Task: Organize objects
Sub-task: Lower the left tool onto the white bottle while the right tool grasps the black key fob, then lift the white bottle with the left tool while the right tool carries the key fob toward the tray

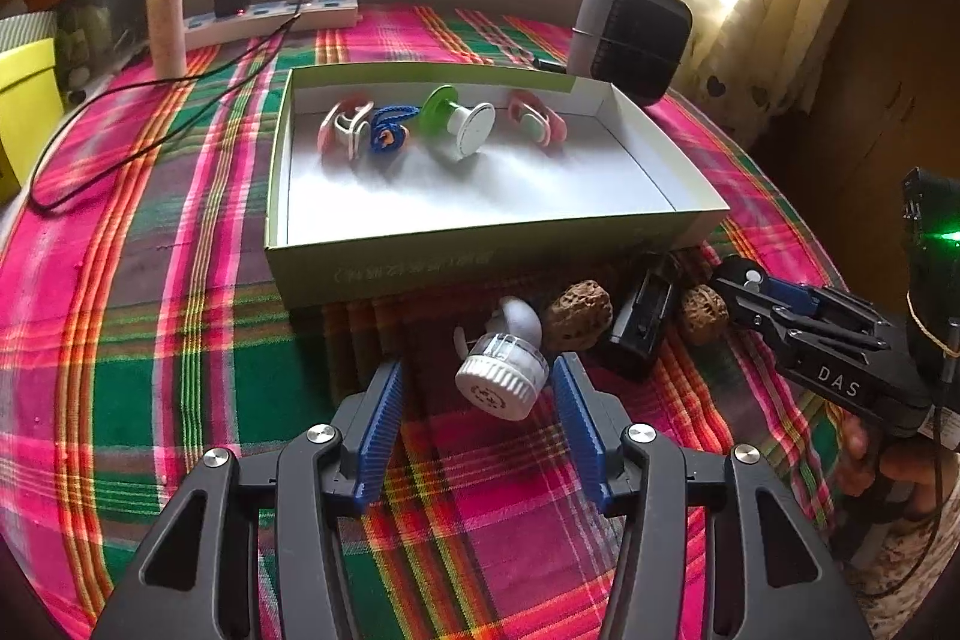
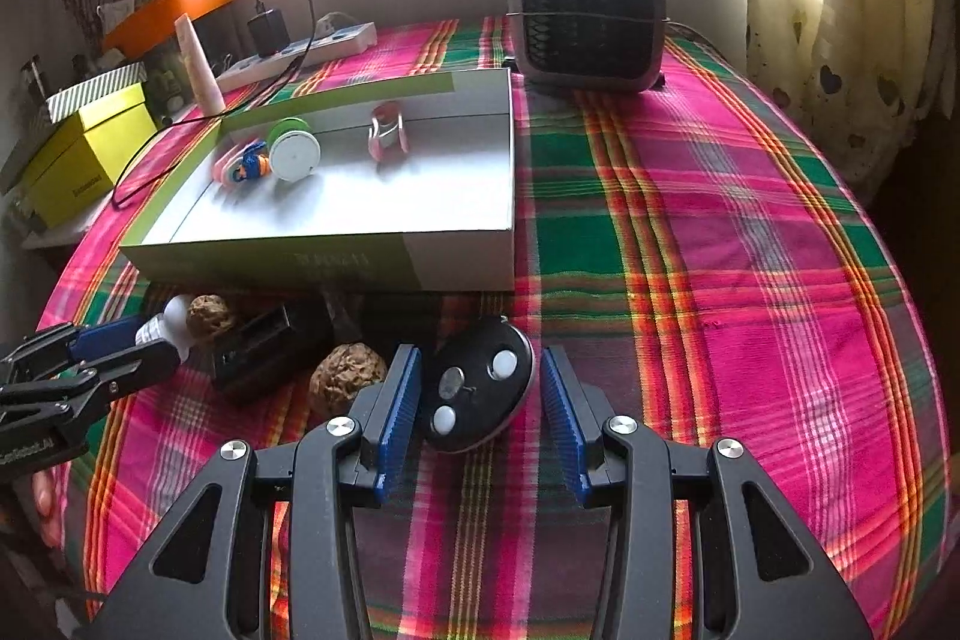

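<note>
The left view alone shows the left claw [image 1: 474, 388] released around a white-capped bottle [image 1: 503, 376] on the counter [image 1: 180, 340] before the box [image 1: 480, 244]. Only the right view shows the right claw [image 2: 480, 388] released, a black disc [image 2: 477, 388] between its pads.

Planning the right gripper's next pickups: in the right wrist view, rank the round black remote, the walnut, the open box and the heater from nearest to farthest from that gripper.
1. Round black remote, between the right gripper fingers.
2. Walnut, just left of the left finger.
3. Open box, ahead and left.
4. Heater, at the table's far edge.
</note>
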`<control>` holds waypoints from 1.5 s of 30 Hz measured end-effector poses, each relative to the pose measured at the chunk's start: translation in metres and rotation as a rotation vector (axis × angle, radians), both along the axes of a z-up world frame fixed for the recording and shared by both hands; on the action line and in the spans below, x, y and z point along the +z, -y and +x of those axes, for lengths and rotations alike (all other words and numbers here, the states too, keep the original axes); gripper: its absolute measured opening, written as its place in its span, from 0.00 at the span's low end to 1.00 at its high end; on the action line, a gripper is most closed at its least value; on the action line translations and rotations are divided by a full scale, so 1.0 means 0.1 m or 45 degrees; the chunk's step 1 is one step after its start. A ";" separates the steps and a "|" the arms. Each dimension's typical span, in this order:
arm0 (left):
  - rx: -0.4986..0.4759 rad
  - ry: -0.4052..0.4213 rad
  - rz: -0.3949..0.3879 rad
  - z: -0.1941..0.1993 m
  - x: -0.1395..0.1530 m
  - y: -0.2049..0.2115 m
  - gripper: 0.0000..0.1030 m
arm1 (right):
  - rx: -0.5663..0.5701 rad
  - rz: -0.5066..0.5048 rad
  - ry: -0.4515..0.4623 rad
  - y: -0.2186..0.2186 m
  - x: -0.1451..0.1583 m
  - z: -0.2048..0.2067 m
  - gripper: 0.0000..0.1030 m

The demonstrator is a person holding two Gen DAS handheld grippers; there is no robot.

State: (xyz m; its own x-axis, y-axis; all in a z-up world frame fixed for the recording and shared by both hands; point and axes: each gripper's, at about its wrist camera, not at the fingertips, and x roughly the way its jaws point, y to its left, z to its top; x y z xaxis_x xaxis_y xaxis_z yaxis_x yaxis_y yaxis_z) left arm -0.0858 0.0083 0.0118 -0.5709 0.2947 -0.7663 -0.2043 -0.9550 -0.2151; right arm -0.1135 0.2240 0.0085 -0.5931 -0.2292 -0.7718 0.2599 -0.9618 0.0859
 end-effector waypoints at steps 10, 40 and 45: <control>0.006 -0.017 -0.018 -0.01 0.00 -0.02 0.48 | -0.009 -0.016 0.002 -0.02 0.00 0.01 0.35; 0.041 -0.025 -0.027 0.01 0.01 0.02 0.28 | -0.019 -0.039 -0.014 -0.01 0.03 0.06 0.28; 0.048 -0.032 -0.026 0.02 0.04 0.04 0.28 | -0.018 -0.044 -0.024 -0.01 0.05 0.07 0.28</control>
